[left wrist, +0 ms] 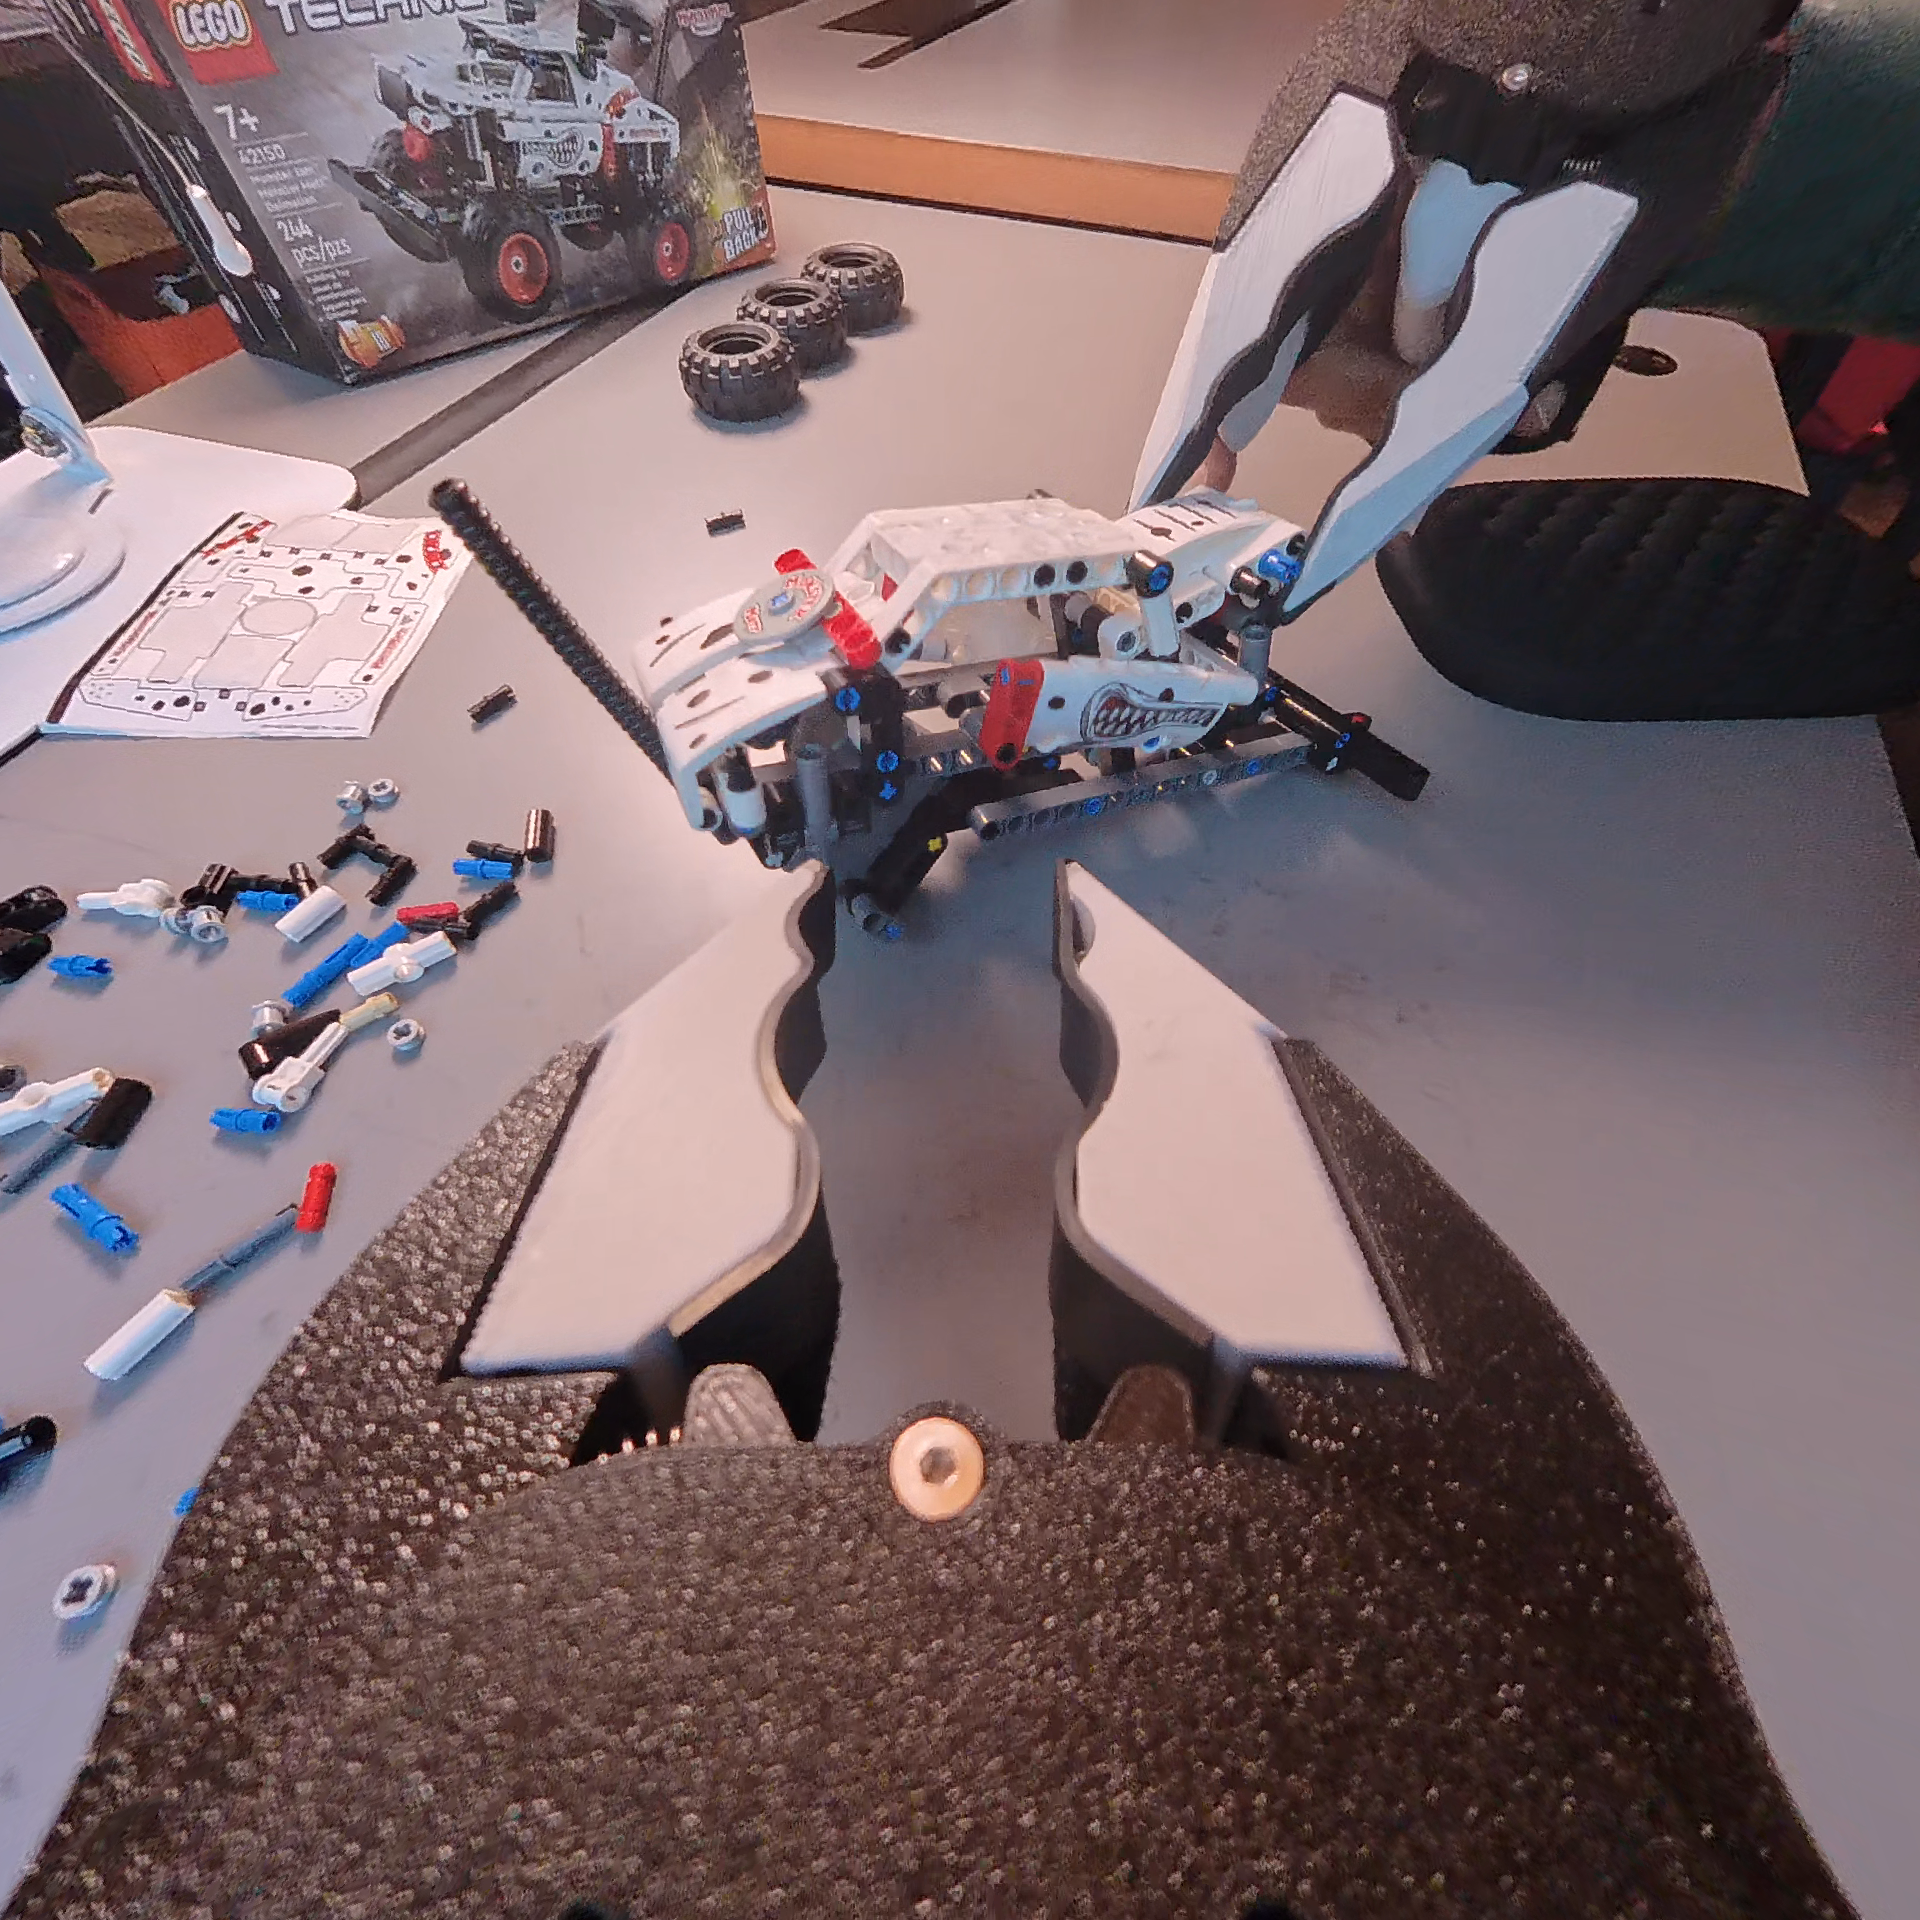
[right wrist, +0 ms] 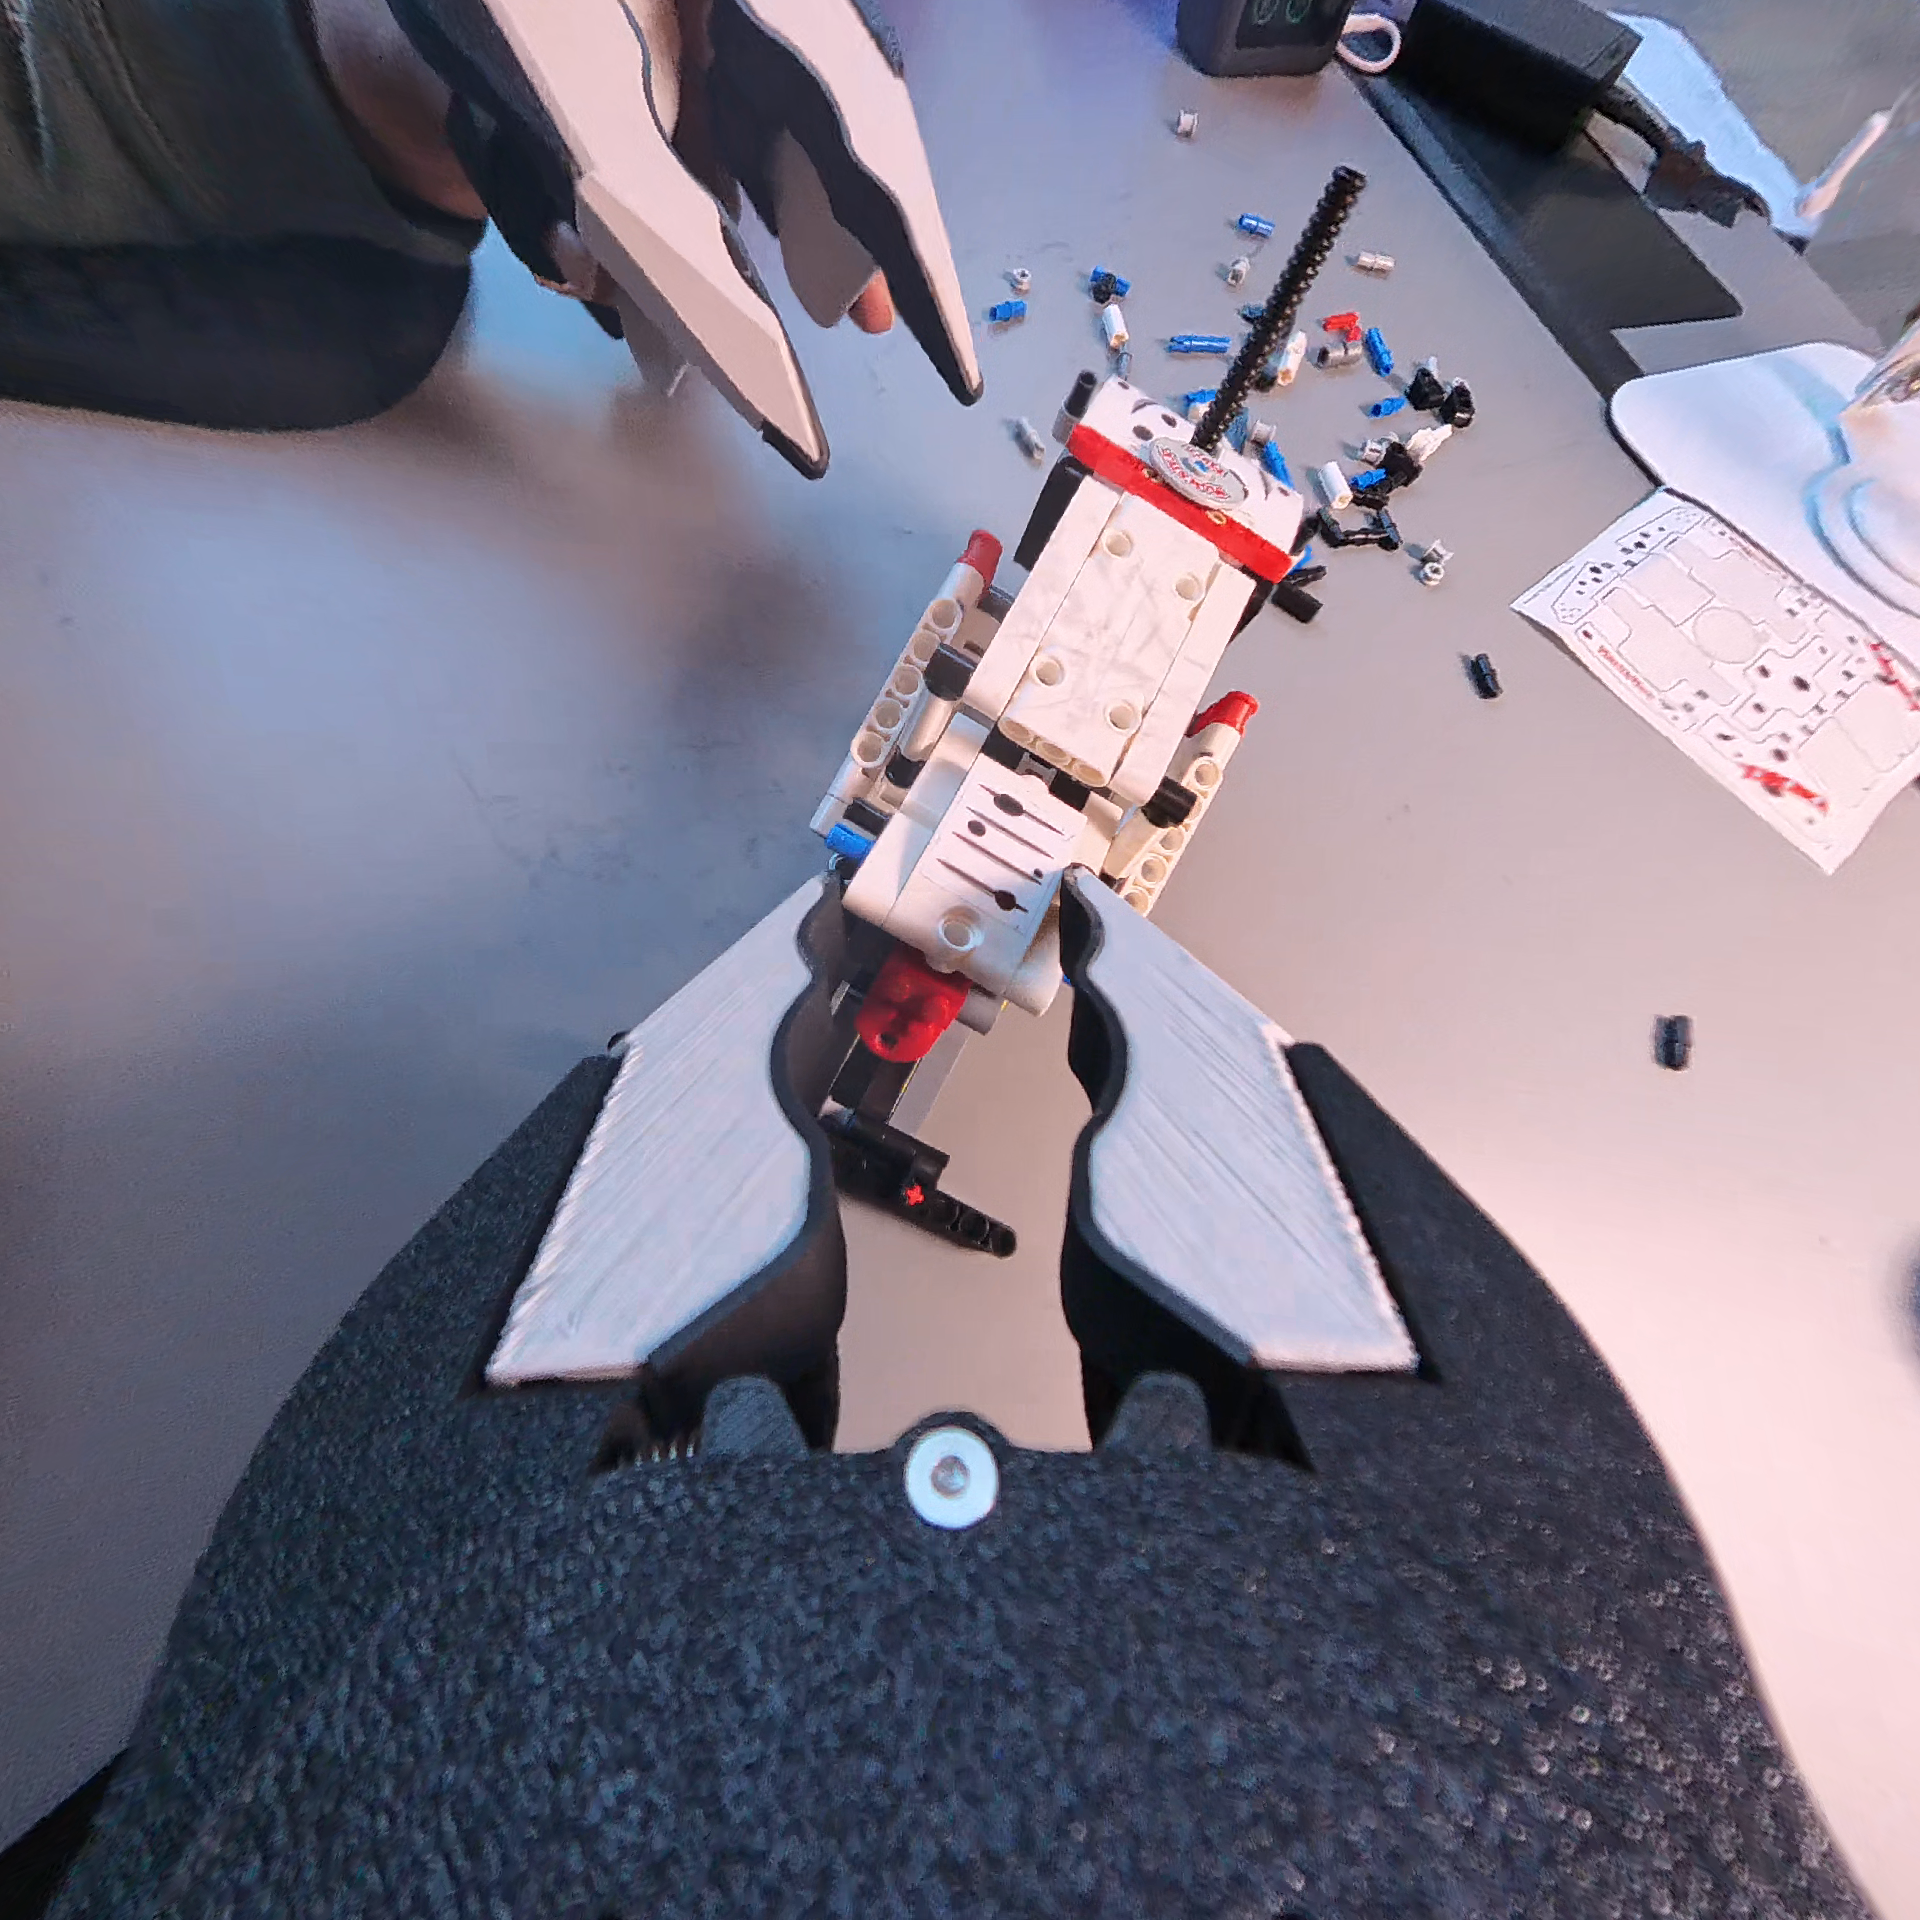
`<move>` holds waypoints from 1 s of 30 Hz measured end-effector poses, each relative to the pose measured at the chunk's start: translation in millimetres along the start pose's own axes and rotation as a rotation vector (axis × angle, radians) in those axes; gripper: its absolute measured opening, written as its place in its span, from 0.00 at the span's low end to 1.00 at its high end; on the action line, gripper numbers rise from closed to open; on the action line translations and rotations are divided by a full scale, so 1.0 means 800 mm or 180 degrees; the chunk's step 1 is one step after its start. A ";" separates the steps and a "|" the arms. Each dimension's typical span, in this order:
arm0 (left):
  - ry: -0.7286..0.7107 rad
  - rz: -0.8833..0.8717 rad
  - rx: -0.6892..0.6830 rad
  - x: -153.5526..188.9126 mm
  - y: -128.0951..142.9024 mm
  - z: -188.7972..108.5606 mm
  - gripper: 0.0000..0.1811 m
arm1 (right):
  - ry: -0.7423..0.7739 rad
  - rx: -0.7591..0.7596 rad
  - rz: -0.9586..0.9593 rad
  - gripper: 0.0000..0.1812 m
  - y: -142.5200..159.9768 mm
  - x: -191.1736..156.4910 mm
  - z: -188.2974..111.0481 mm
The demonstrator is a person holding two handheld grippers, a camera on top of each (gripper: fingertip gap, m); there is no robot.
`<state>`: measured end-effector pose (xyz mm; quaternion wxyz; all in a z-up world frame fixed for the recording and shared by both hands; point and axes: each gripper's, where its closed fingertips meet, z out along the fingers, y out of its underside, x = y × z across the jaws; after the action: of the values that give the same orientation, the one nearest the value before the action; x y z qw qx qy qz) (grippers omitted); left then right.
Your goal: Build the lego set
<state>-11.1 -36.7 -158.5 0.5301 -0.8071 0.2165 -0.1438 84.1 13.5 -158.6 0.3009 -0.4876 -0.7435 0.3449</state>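
The part-built white lego truck [left wrist: 956,665] with black spots, red trim and a shark-mouth side panel lies on the grey table [left wrist: 1455,1039]. A black ribbed rod [left wrist: 540,603] sticks up from its rear. My right gripper [right wrist: 945,888] is shut on the truck's hood [right wrist: 977,862], one fingertip on each side; it also shows in the left wrist view [left wrist: 1226,551]. My left gripper [left wrist: 945,883] is open and empty, its tips just short of the truck's near side. In the right wrist view it [right wrist: 888,426] hovers left of the truck [right wrist: 1101,644].
Loose pins and connectors [left wrist: 260,987] lie scattered at left, also seen behind the truck [right wrist: 1330,395]. A sticker sheet [left wrist: 270,634], three black tyres [left wrist: 790,322], the set's box [left wrist: 447,156] and a white stand base [left wrist: 62,520] sit farther back. A dark sleeve [left wrist: 1662,592] rests at right. The tips of one gripper are about 12 centimeters away from the tips of the other.
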 end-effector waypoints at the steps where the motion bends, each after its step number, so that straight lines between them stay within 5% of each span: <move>1: -0.0001 0.0007 0.0003 0.000 0.000 0.001 0.23 | -0.0068 0.0042 0.0118 0.22 0.000 0.002 -0.002; 13: -0.0057 0.0081 0.0005 -0.002 0.003 0.006 0.28 | -0.1741 0.0406 0.1655 0.22 -0.001 -0.005 -0.013; 30: -0.0027 0.0062 -0.0022 0.000 0.006 0.006 0.26 | -0.1739 0.0470 0.1423 0.22 -0.001 -0.010 -0.012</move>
<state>-9.9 -34.6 -165.1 0.5296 -0.8074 0.2226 -0.1344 93.8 7.6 -153.1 0.0427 -0.5049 -0.6445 0.5726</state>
